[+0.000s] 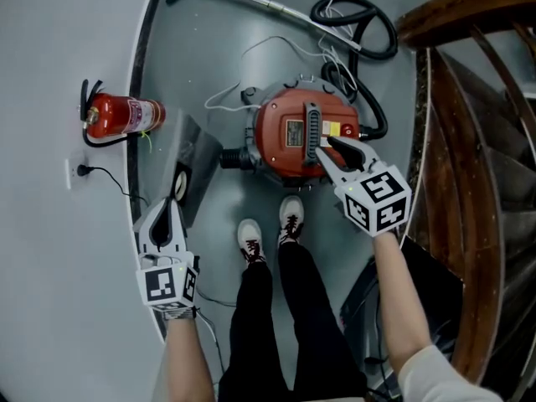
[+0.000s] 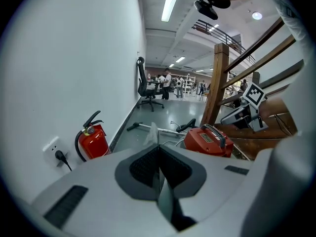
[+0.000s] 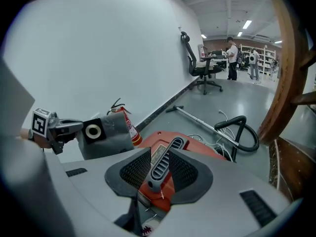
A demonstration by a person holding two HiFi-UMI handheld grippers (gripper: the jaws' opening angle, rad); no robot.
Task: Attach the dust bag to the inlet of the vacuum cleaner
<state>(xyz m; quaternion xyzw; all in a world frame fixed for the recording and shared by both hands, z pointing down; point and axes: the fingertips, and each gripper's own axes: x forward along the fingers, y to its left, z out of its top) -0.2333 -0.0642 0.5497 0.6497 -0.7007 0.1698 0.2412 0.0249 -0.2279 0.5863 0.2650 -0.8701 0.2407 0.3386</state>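
The red vacuum cleaner [image 1: 289, 132] stands on the grey floor, its black inlet [image 1: 234, 157] facing left and its grey handle [image 1: 313, 131] on top. My right gripper [image 1: 323, 146] hovers over the handle with its jaws open. In the right gripper view the handle [image 3: 163, 169] shows between the pads without being pressed. My left gripper [image 1: 174, 201] is shut on the grey dust bag [image 1: 197, 149], left of the inlet. The bag's black collar with a white ring [image 3: 93, 131] faces the vacuum. In the left gripper view only the bag's thin edge [image 2: 159, 181] shows between the jaws.
A red fire extinguisher [image 1: 121, 115] lies by the wall, near a socket with a plug [image 1: 81, 171]. The black hose and metal wand [image 1: 352, 23] lie behind the vacuum. A wooden stair rail [image 1: 469, 141] runs along the right. The person's shoes [image 1: 268, 229] are just in front of the vacuum.
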